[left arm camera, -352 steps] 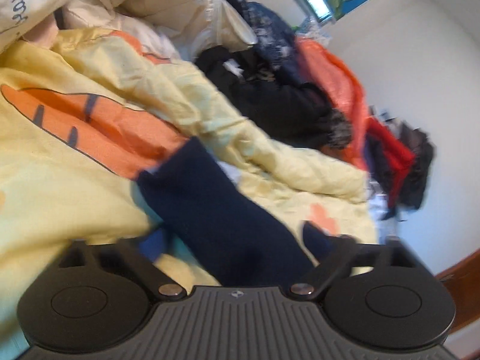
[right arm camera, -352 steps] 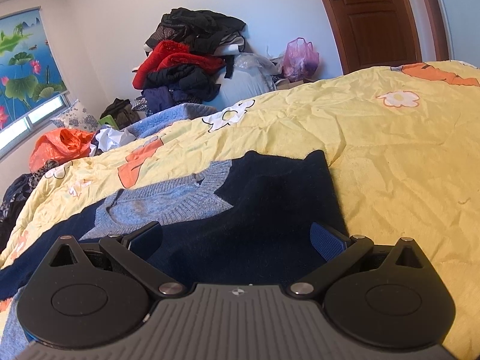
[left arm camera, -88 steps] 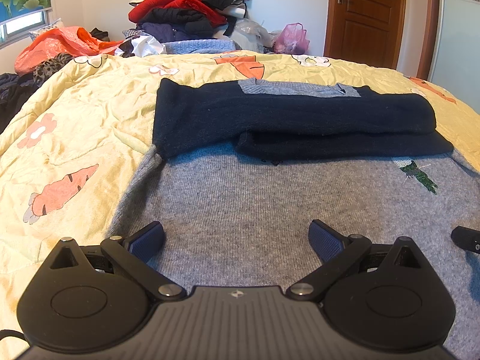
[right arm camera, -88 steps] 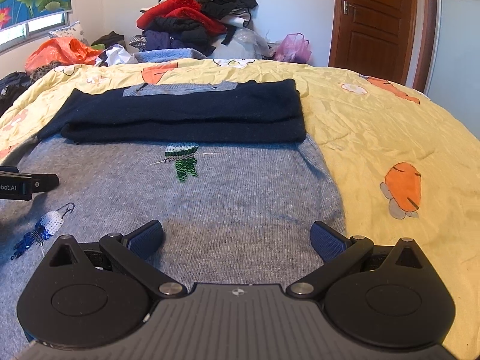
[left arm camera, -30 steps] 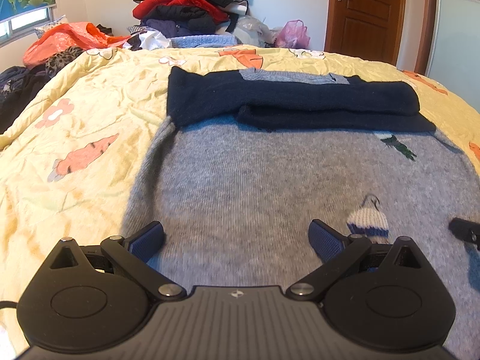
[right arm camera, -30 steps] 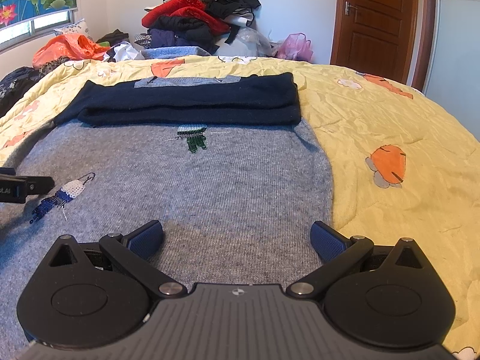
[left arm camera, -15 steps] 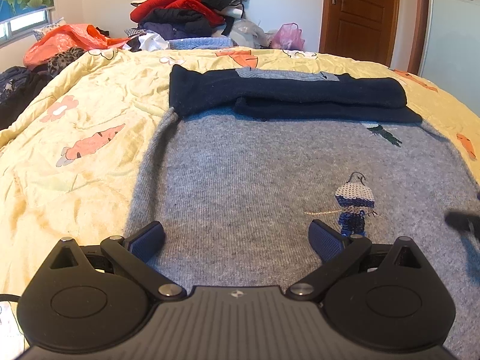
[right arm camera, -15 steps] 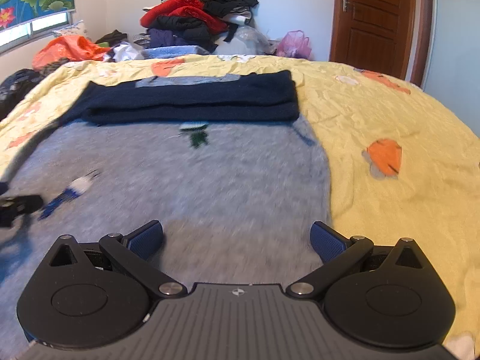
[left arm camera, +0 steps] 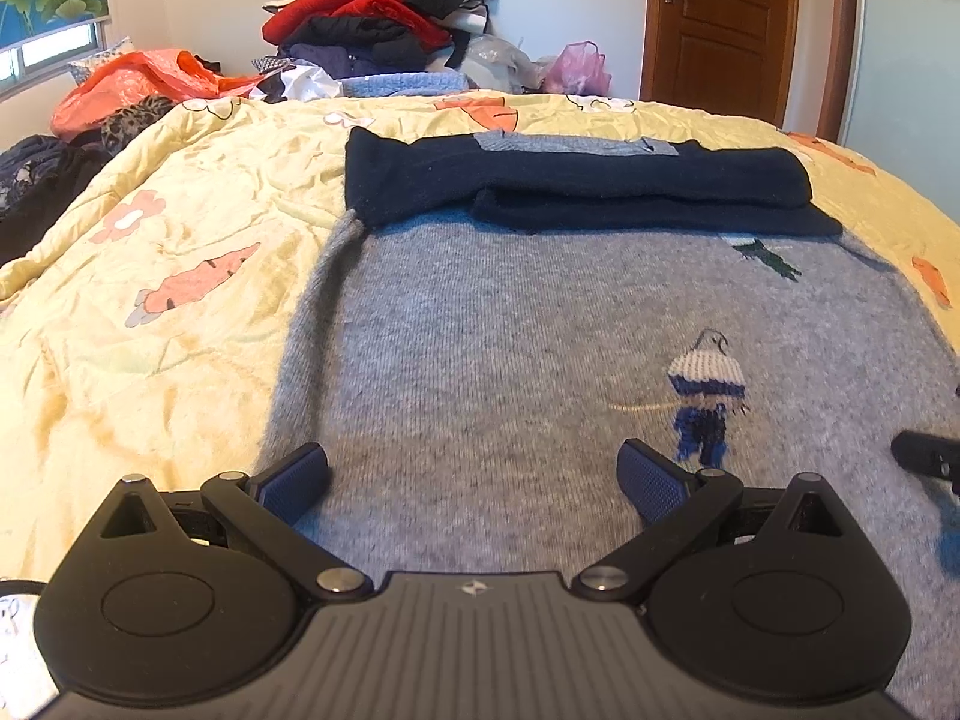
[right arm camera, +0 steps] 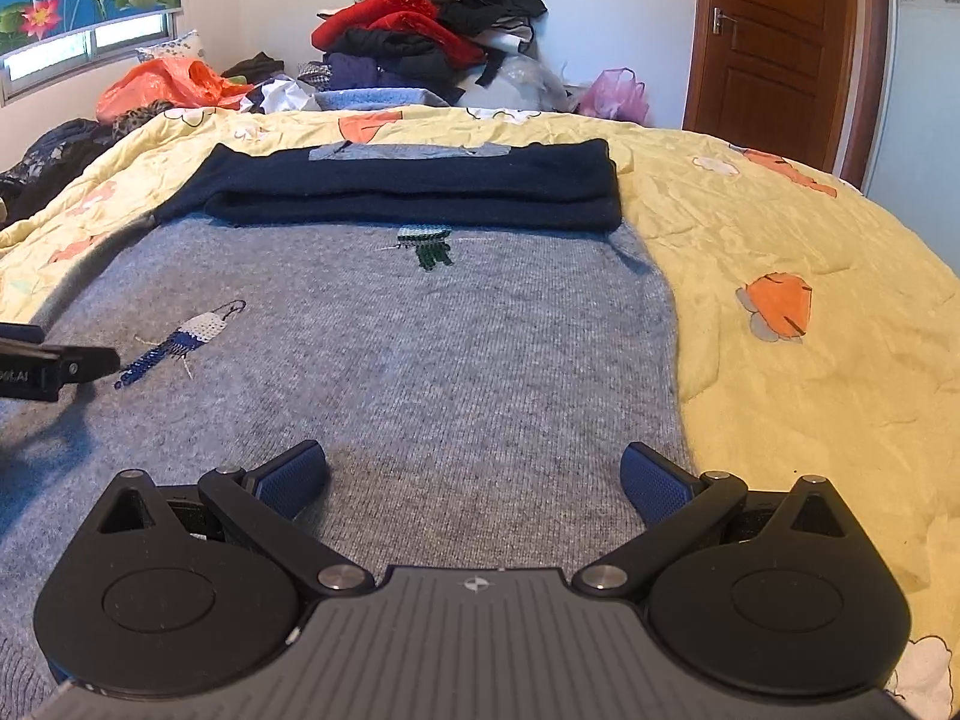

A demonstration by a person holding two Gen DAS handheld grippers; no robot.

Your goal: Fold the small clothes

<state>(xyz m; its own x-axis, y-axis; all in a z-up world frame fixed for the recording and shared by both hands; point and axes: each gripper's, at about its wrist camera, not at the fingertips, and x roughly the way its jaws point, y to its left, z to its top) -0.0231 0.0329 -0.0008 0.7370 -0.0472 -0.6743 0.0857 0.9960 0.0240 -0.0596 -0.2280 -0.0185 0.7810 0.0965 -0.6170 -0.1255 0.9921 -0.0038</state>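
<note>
Left edge of both views: a wrinkled yellow quilt (left arm camera: 180, 228) with printed carrots and flowers is covering the bed, its cotton surface creasing in soft ridges. An orange plastic bag (left arm camera: 138, 84) is lying beyond the quilt's far left corner, beside dark leopard-print cloth that is too small to identify.

Centre: the grey sweater (left arm camera: 510, 348) is lying flat on the quilt, a fine ribbed knit with rounded side edges. Its navy sleeves (left arm camera: 576, 180) are lying folded across the upper chest as a thick horizontal band, partly hiding a grey collar strip. A small knitted bird figure (left arm camera: 705, 396) in white and blue and a green motif (left arm camera: 771, 258) are showing on the front. The sweater's hem is being cut off below both gripper bodies.

The left gripper (left arm camera: 474, 480) is hovering low over the sweater's near left portion, jaws spread wide, holding nothing; whether the blue textured pads (left arm camera: 297, 480) are touching the knit cannot be told. The right gripper (right arm camera: 474, 477) is sitting over the near right portion, jaws likewise released and empty.

Background: a heap of red and black clothes (right arm camera: 420, 36) is piling against the wall. Right: a pink bag (right arm camera: 618, 93), then a brown wooden door (right arm camera: 774, 42).
</note>
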